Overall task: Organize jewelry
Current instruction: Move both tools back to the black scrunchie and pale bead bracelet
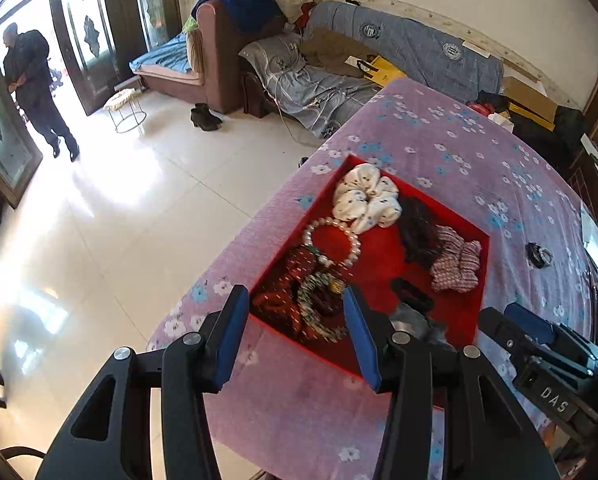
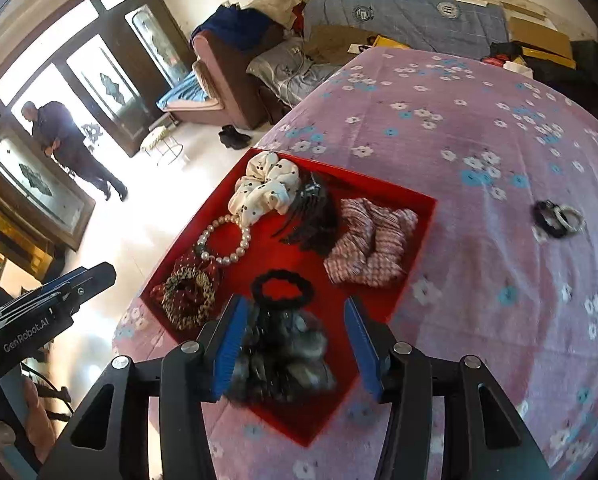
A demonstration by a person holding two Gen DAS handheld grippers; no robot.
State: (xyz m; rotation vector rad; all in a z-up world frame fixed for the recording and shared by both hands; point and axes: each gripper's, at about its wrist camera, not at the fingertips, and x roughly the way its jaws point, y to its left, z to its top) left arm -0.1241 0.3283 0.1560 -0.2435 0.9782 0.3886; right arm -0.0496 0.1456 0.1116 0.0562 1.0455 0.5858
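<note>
Both claws hung released w/ nothing btwn the pads. The left gripper (image 1: pixel 297 334) sat over the shallow red tray (image 1: pixel 484 280); the right gripper (image 2: pixel 295 344) over its near corner. The small black-and-white hair ties (image 2: pixel 558 218) lay outside the tray on the purple floral cloth (image 2: pixel 459 128), up and rightward of the right claw, which was prob. nearer; long axis roughly crosswise.

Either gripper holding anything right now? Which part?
Nothing held. Left gripper and right gripper are both open above the red tray.

Bright daylight floods through the glass doors (image 1: pixel 79 40), glaring off the floor (image 1: pixel 111 184); fisheye edges curve.
</note>
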